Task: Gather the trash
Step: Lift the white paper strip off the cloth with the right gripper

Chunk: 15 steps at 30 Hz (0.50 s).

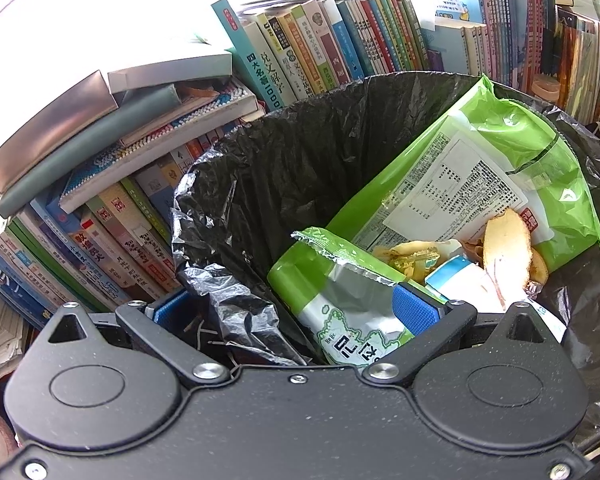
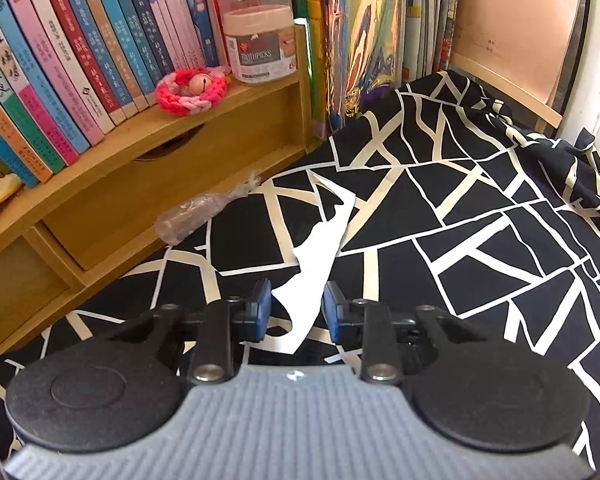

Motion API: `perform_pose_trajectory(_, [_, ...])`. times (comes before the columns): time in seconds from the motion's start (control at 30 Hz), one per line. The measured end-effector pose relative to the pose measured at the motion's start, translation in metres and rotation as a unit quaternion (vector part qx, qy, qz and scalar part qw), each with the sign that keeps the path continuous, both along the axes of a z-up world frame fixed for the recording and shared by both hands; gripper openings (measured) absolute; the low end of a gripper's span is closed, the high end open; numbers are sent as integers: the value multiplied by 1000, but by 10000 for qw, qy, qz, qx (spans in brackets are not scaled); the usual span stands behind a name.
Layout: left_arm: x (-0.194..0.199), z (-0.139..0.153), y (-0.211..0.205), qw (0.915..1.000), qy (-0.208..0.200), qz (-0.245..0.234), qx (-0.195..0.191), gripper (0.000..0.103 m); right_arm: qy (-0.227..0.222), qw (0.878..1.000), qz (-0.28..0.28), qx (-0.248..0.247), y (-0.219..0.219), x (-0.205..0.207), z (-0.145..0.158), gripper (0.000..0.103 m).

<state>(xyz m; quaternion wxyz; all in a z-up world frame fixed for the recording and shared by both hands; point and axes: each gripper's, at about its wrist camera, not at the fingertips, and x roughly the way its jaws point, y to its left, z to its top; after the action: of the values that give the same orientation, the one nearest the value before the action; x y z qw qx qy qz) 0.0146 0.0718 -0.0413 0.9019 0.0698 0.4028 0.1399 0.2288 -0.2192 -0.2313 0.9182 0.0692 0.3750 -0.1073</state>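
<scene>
Right wrist view: right tool [image 2: 296,308] points down at a black-and-white cloth [image 2: 480,216] over the worktop; its jaws are narrow w/ a torn white paper scrap [image 2: 320,248] between the blue pads [image 2: 263,304]; small gaps show each side, so no firm pinch can be seen; a clear plastic wrapper [image 2: 198,212] lies near the wooden shelf [image 2: 112,184]. Left wrist view: left tool [image 1: 296,312] wide, straddling the lined trash bin's [image 1: 300,140] near rim, green snack bags [image 1: 480,168] inside. To do this well: probably close fully on the scrap's lower end, lift straight w/o snagging cloth, then carry to bin.
</scene>
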Motion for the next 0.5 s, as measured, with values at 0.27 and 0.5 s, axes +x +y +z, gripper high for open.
perform_pose_trajectory(0.27, [0, 0, -1, 10000, 26, 41, 59, 103, -69, 9999, 92, 10, 1, -9, 9, 34])
perform_pose_trajectory(0.5, [1, 0, -2, 9999, 16, 104, 122, 103, -328, 9981, 239, 466, -11, -21, 22, 34])
